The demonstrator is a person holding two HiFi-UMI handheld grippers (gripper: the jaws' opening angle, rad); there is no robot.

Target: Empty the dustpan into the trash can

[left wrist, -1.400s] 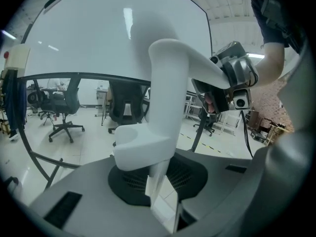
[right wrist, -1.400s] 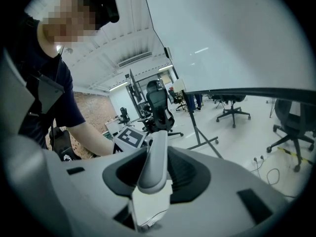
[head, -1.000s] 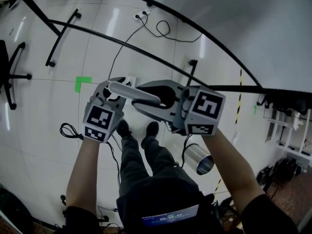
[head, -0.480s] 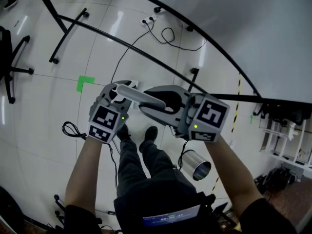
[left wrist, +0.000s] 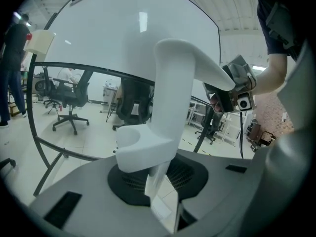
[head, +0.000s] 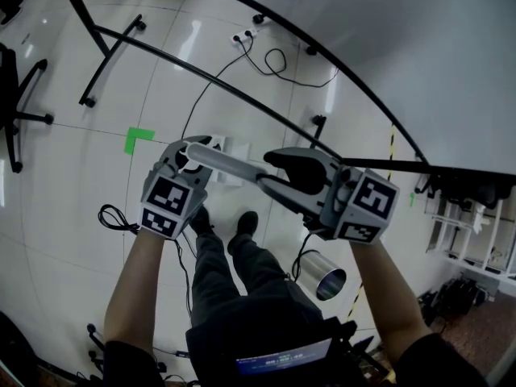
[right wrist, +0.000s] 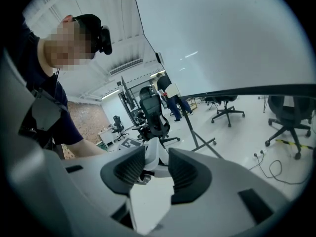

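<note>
Above the silver trash can (head: 326,280) (inside dark), left gripper (left wrist: 158,181) clamps dustpan handle (head: 230,164); right gripper (right wrist: 150,167) has jaws opening around it.

L tool (head: 190,155) clamped; R tool (head: 280,170) jaws opening.

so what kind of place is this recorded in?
Probably an office-style lab or test room: a glossy white tiled floor, black swivel office chairs, a big white board on a black wheeled frame, and a white power strip with black cables plugged in.
</note>
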